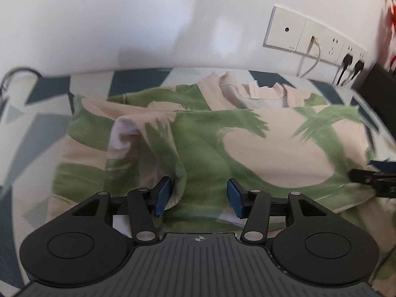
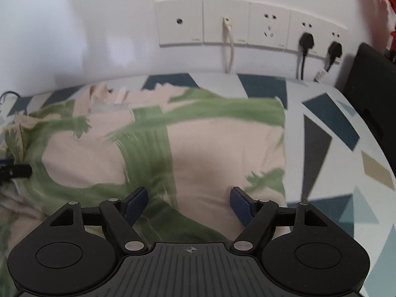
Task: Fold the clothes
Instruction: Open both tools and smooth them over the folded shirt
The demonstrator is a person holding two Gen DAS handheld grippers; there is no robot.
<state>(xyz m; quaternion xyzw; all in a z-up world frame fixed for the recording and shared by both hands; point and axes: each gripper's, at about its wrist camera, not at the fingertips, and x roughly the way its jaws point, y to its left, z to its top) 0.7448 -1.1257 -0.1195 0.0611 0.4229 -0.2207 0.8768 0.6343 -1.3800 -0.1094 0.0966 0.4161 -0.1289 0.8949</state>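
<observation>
A cream shirt with green brush-stroke print (image 1: pixel 210 138) lies spread on the patterned table, collar toward the wall. Its left sleeve is folded inward over the body (image 1: pixel 138 148). My left gripper (image 1: pixel 199 195) hovers open over the shirt's near hem, blue pads apart, nothing between them. The right wrist view shows the same shirt (image 2: pixel 198 148), its right edge straight along the table. My right gripper (image 2: pixel 189 205) is open above the near right part of the shirt. The tip of the other gripper (image 1: pixel 371 178) shows at the right edge of the left wrist view.
The table has a blue, grey and white geometric cloth (image 2: pixel 334 136). A white wall behind carries a socket strip (image 2: pixel 247 27) with a white cable and two black plugs (image 2: pixel 307 40). A black box (image 2: pixel 373 79) stands at the right back corner.
</observation>
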